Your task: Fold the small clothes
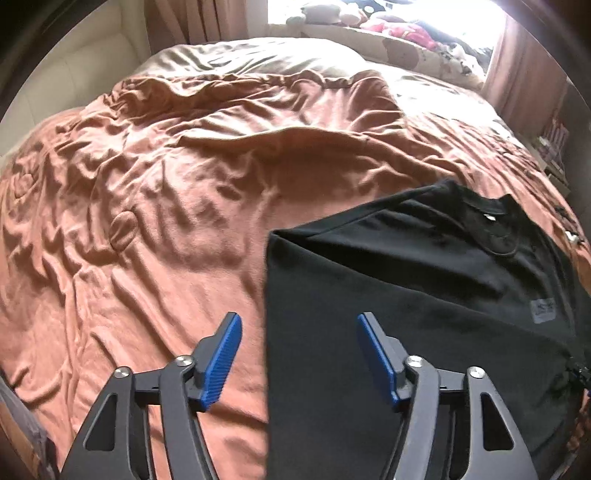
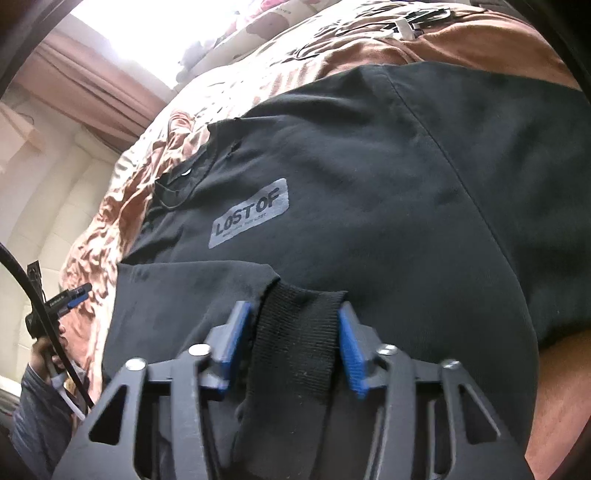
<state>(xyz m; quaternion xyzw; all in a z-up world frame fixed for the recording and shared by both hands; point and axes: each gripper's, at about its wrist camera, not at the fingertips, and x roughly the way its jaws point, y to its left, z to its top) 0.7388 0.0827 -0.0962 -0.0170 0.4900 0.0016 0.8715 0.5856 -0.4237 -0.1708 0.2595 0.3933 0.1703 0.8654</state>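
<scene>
Black sweatshirt (image 1: 424,295) lying on the rust-coloured blanket (image 1: 147,221), collar toward the window (image 1: 369,14).

Left view: the left gripper (image 1: 299,354) hangs wide apart, empty, over the sweatshirt's near-left edge. Right view: the right gripper (image 2: 291,339) has the ribbed cuff (image 2: 295,339) between its pads, not visibly pressed; the sleeve lies folded over the body below the grey patch (image 2: 249,214).

My left gripper (image 1: 299,354) has dark grey linkage arms with triangular cut-outs, silver screw heads and ribbed blue pads (image 1: 221,363). My right gripper (image 2: 291,345) looks the same. Far to its left I see a black cable (image 2: 40,317) and a grey sleeve (image 2: 38,421).
</scene>
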